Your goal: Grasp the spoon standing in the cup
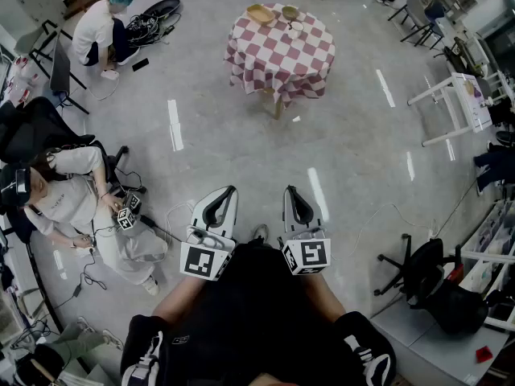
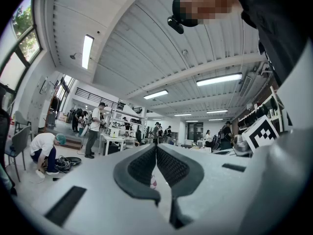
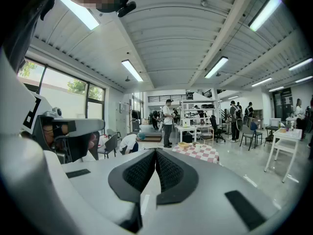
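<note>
A round table with a red-and-white checked cloth stands far ahead across the floor. On it are a woven basket, a bowl and a small pale cup; no spoon can be made out at this distance. My left gripper and right gripper are held side by side close to my body, both pointing toward the table and far from it. Both are shut with nothing between the pads. In the right gripper view the table shows beyond the shut jaws. The left gripper faces the room.
A person sits on the floor at the left among cables. Another crouches at the back left. A white frame table stands at the right, a black office chair at the lower right. Grey floor lies between me and the checked table.
</note>
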Demonstrator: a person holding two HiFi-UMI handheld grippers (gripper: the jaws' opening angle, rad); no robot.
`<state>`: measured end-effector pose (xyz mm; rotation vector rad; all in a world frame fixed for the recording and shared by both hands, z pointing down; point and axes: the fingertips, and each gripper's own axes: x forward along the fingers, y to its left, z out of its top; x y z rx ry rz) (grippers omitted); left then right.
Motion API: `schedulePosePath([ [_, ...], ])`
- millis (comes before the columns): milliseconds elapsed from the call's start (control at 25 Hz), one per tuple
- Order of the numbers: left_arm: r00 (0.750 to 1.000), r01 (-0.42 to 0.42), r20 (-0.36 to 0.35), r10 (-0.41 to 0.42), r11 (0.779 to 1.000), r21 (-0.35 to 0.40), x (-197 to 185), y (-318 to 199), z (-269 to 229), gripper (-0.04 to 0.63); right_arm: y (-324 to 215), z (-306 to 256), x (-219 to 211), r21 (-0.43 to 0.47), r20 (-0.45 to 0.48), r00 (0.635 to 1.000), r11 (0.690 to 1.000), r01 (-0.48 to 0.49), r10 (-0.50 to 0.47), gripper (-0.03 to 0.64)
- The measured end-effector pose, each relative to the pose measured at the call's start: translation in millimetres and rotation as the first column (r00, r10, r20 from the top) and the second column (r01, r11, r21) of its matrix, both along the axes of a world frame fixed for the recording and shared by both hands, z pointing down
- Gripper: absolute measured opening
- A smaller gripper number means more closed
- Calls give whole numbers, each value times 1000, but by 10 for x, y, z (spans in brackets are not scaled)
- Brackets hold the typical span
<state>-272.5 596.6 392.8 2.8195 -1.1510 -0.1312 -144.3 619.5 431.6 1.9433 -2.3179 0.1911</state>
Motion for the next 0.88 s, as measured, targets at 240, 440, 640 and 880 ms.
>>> schedulePosePath([
  [240, 1000, -7, 6, 8, 1000, -17, -153, 1, 37, 13, -4, 15, -161, -10, -16, 1000, 1000, 7, -8, 26],
  [440, 1000, -25, -9, 25, 1000, -2, -314, -50, 28, 14, -73, -27, -338, 2, 15, 1000, 1000, -13, 13, 26],
  [640, 998, -48, -27, 48, 999, 0, -476, -140, 47, 12, -158, -25, -545, 4, 26, 999, 1000, -23, 23, 26],
  [880, 999, -42, -24, 42, 999, -24, -494, -357, 152, 13, -359, 98, -538, -18, 23, 999, 999, -36, 37, 28],
])
